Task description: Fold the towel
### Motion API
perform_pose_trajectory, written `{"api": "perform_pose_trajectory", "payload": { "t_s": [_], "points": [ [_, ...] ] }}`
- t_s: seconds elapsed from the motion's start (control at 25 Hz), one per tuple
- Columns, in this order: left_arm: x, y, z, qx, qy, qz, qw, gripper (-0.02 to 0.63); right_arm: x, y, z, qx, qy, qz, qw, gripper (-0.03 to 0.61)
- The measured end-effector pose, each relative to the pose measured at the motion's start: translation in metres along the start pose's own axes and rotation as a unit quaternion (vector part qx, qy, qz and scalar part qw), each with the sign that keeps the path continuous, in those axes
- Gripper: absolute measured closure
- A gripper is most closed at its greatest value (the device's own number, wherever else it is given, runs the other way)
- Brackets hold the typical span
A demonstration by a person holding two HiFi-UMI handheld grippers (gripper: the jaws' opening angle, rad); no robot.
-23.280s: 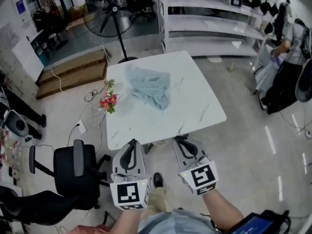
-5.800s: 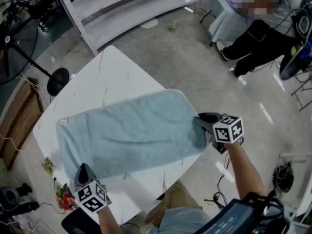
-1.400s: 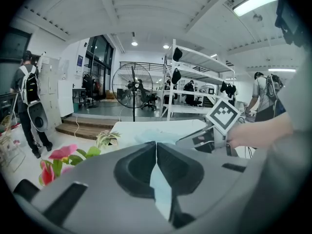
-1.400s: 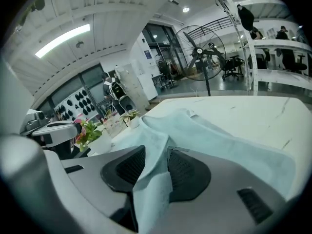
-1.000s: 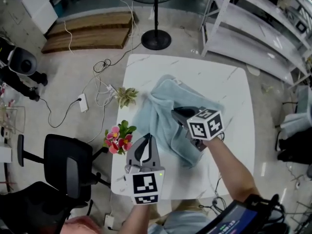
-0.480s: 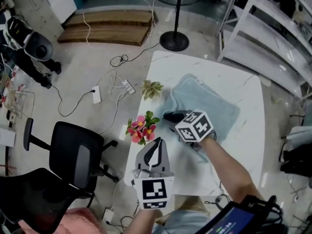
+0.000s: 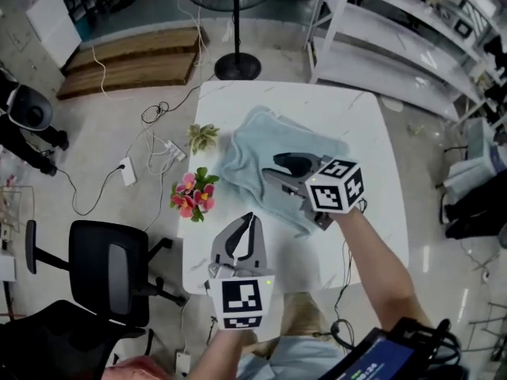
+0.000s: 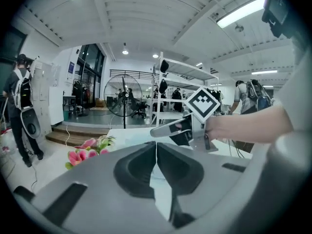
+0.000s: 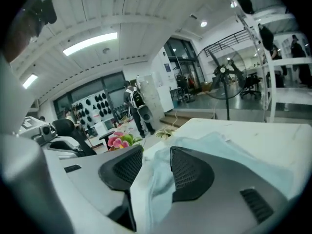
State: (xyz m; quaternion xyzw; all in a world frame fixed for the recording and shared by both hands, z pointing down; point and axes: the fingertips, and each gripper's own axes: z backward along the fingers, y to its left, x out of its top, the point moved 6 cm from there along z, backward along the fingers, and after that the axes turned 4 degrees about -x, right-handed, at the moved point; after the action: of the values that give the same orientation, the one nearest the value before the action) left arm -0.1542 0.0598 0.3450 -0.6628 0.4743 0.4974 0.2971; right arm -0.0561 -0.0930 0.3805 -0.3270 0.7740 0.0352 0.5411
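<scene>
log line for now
right gripper: jaws just opened, nothing pinched between, above towel | left gripper: jaws shut, empty | towel: rumpled on table

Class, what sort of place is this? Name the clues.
Probably a lab or workshop, not a home: bare white shelving, a pedestal fan, and an office chair near a power strip on the hard floor.

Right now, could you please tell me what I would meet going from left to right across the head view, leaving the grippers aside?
From the left: black office chair → pink flowers → towel → bare right part of the table.
</scene>
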Motion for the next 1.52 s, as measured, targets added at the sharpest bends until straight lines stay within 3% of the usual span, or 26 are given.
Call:
{"api": "perform_pose_trajectory", "payload": {
  "t_s": [0.16,0.28,0.44,0.64,0.88,1.12,1.32,1.52],
  "points": [
    [0.000,-0.045,-0.015,-0.008,-0.007,-0.005,0.9999,0.603,-0.008,-0.040,0.075,-0.043,-0.001,0.025,0.999,0.390],
    [-0.006,-0.081,-0.034,0.011,-0.010,-0.013,0.9998,0.603,-0.017,-0.077,0.120,-0.052,0.002,0.069,0.996,0.390],
    [-0.028,-0.107,-0.058,0.090,0.000,0.025,0.9956,0.601,-0.028,-0.118,0.152,-0.020,-0.003,0.109,0.994,0.391],
    [-0.064,-0.138,-0.076,0.175,0.015,0.081,0.9812,0.574,-0.058,-0.155,0.163,0.024,0.035,0.178,0.983,0.391],
    [-0.087,-0.158,-0.085,0.233,0.034,0.096,0.9672,0.501,-0.083,-0.200,0.161,0.023,0.052,0.144,0.988,0.389],
    [-0.100,-0.153,-0.090,0.279,0.040,0.123,0.9515,0.443,-0.082,-0.235,0.142,0.017,0.049,0.104,0.993,0.373],
    [-0.107,-0.145,-0.095,0.278,0.058,0.149,0.9471,0.445,-0.073,-0.251,0.120,0.018,0.047,0.084,0.995,0.362],
    [-0.112,-0.141,-0.099,0.275,0.095,0.150,0.9449,0.518,-0.072,-0.257,0.108,0.019,0.082,0.078,0.993,0.365]
  ]
}}
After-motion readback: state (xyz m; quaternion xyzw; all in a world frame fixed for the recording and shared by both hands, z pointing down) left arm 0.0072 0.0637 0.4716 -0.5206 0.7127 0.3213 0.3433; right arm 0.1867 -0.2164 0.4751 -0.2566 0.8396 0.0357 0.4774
